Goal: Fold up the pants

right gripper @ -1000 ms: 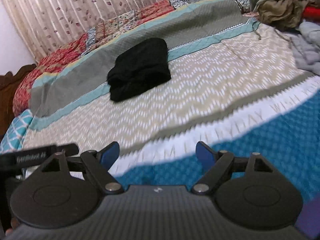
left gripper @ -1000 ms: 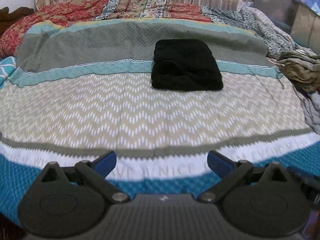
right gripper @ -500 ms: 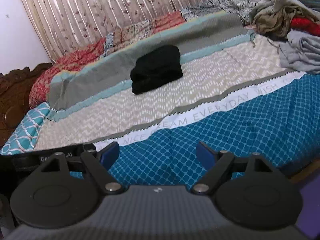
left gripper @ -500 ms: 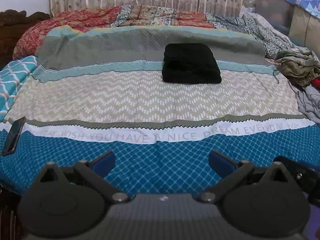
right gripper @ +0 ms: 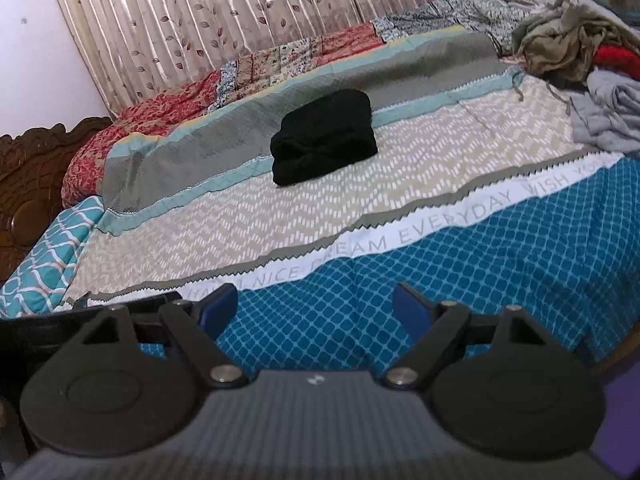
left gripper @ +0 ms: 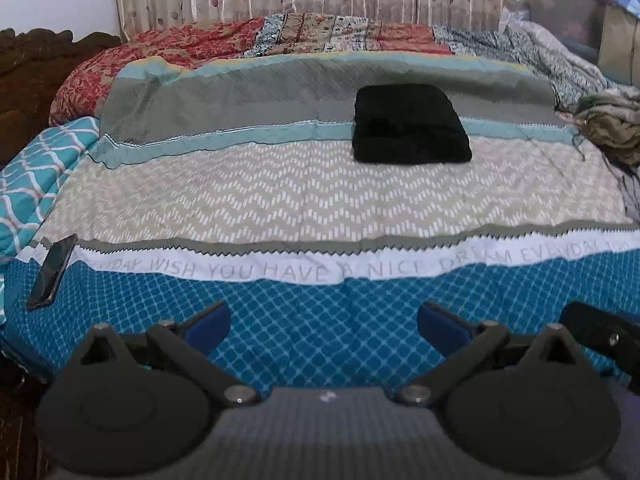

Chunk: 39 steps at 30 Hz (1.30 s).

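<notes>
A white band across the patterned quilted bedspread (left gripper: pixel 280 196) carries grey capitals reading "WISH YOU HAVE A NICE DREAM EVERYDAY"; no other writing can be read. The bedspread runs in stripes: teal lattice print nearest, then the white band with zigzag edges, a beige chevron field, a light teal strip and grey quilting. The folded black pants (left gripper: pixel 410 128) form a soft, thick rectangular bundle lying on the far side of the bed, across the light teal strip and the grey one. A dark flat phone (left gripper: pixel 52 270) lies at the bedspread's left edge, and a heap of crumpled olive and grey clothes (right gripper: pixel 580 68) sits at the right.

The left gripper (left gripper: pixel 322 322) has its blue-padded fingers wide apart with nothing between them, over the teal lattice; the right gripper (right gripper: pixel 316 310) likewise stands spread and empty.

Compared with a second ago, both grippers have drawn back from the pants, so the lettered band and lattice now show in full.
</notes>
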{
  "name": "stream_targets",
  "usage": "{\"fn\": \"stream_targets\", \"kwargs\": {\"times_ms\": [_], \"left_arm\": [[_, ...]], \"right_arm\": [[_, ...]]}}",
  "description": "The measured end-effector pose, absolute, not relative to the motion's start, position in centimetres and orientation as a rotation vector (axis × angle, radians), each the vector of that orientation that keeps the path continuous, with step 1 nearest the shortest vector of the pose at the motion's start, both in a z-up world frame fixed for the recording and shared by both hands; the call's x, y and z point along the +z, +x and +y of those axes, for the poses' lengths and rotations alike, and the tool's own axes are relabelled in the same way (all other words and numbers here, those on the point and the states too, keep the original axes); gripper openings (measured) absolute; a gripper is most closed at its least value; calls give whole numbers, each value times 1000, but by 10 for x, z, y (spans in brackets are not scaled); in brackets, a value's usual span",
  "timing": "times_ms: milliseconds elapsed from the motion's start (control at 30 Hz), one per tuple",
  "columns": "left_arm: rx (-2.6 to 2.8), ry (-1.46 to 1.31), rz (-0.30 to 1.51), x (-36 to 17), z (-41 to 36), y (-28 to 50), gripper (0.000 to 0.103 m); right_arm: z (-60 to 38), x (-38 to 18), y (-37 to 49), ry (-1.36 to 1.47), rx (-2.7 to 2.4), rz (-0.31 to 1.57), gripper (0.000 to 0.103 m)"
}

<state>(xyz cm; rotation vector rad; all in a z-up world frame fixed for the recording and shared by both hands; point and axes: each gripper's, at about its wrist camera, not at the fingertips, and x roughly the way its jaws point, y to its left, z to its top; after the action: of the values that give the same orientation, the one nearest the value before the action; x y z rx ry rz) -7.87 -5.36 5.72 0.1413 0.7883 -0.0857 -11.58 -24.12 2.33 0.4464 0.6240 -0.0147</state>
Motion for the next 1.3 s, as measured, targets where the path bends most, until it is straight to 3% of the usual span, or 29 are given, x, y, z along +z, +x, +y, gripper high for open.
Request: {"fn": "stream_targets", "kwargs": {"times_ms": [1300], "left_arm": [[-142,147,745,68,-55,-97,103]], "right_arm": [[-245,29,-132,523,-20,647,89]]}}
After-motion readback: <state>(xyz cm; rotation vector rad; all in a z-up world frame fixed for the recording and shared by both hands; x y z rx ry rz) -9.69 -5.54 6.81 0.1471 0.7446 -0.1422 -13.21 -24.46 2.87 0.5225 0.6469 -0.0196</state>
